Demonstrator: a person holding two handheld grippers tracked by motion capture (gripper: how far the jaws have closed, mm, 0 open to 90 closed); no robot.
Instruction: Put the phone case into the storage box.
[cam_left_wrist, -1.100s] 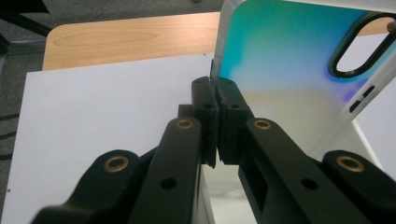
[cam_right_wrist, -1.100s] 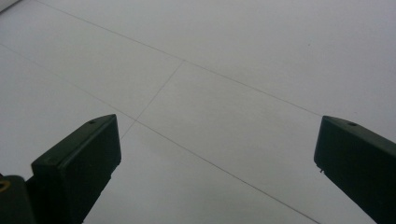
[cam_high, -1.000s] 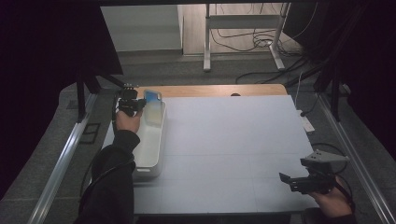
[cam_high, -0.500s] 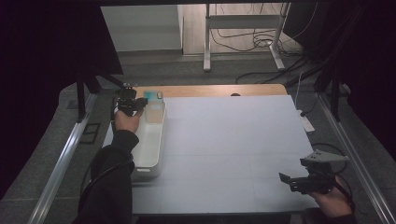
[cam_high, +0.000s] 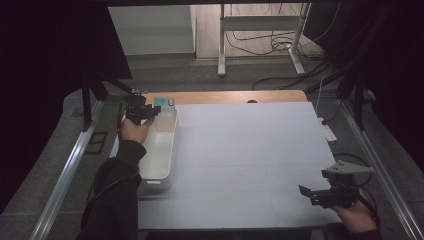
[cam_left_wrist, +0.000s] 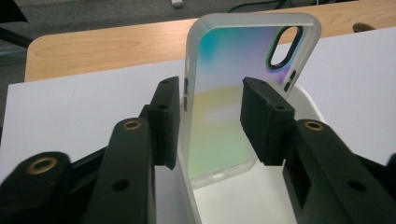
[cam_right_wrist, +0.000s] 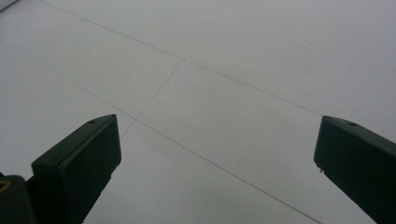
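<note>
A translucent phone case (cam_left_wrist: 224, 102) with a rainbow-tinted back and an oval camera cutout is stood upright against the white bin's (cam_left_wrist: 243, 205) end wall.

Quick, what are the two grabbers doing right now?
Left gripper: open, jaws have just been opening, phone case standing loose between them in the white bin.
Right gripper: open, holding nothing.

A lab-like recording room: dark curtains (cam_high: 60, 45), loose floor cables (cam_high: 280, 45) and a white-covered worktable (cam_high: 250, 150).
</note>
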